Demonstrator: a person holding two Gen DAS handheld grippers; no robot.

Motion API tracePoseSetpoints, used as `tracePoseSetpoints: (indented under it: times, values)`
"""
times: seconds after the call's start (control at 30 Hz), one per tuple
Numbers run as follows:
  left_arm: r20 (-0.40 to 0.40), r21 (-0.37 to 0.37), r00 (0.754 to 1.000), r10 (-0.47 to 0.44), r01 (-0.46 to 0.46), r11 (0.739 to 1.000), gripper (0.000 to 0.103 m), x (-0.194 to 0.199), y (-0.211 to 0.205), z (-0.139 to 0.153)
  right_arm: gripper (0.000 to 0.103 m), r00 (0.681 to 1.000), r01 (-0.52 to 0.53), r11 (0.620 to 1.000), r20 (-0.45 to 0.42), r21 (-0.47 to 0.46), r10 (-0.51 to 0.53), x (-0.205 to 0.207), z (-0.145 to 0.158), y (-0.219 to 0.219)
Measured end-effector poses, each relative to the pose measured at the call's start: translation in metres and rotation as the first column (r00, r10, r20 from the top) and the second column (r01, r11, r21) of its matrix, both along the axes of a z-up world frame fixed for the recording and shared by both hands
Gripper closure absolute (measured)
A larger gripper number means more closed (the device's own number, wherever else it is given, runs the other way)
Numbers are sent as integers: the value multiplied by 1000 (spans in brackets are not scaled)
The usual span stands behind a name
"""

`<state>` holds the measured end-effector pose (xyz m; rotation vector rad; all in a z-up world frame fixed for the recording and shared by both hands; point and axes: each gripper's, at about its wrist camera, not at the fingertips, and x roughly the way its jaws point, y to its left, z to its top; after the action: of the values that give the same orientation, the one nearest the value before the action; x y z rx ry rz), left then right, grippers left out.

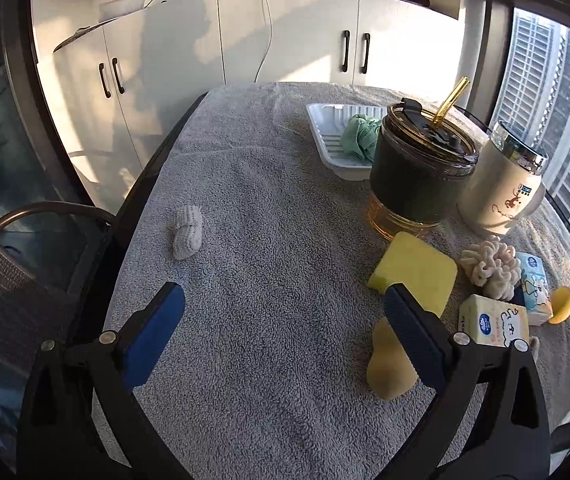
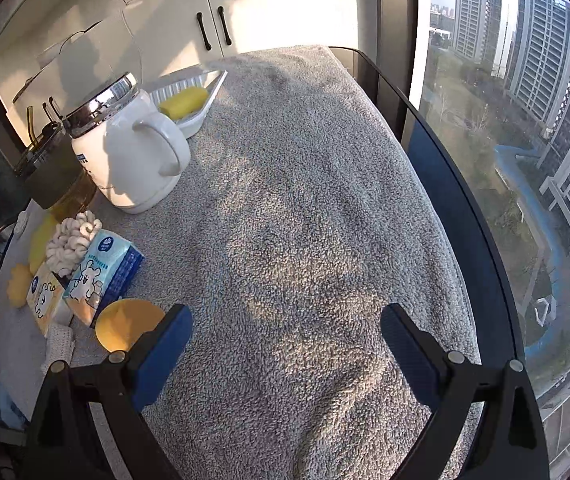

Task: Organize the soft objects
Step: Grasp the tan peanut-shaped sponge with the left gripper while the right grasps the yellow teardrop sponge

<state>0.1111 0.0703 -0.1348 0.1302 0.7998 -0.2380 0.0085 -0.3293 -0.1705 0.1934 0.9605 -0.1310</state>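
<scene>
Two claws hover with fingers spread wide and nothing between them: the left claw (image 1: 285,312) and the right claw (image 2: 287,328), both over the towel-covered bench (image 1: 269,216).

Soft things look light and squashy, so a gentle pinch across the middle should do. The square yellow sponge (image 1: 413,272) lies just ahead of the left claw's right finger, leaning up; its flat faces give the best hold. A rounded yellow sponge (image 1: 385,368) sits beside that same finger, partly hidden. Ahead and to the left, well apart, rests one small knitted roll (image 1: 187,232), likely to slump if taken by an end. One cream looped scrubber (image 1: 491,268) sits further right, springy and easy to snag.

Counted: two tissue packs (image 2: 103,276), crushable; one round yellow disc (image 2: 129,328) just left of the right claw; one white tray (image 1: 325,136) holding a green cloth (image 1: 361,136) and a yellow sponge (image 2: 185,102); two cups, rigid and tippable.
</scene>
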Motion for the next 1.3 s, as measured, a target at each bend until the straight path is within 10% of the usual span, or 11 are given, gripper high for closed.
tracePoseSetpoints:
  times: [0.47,0.83,1.3]
  values:
    - [-30,-54,993,-117,115,992,2,-50,-32,-10,6,988,-136,986,58,-97,142,-33,15,84]
    - [-21,52,991,-129,130,990,2,-40,-69,-29,10,990,-133,989,46,-71,136,4,4,102]
    - [-88,84,996,-23,30,996,3,-15,-59,-52,27,994,-105,988,-31,-117,102,21,-19,102]
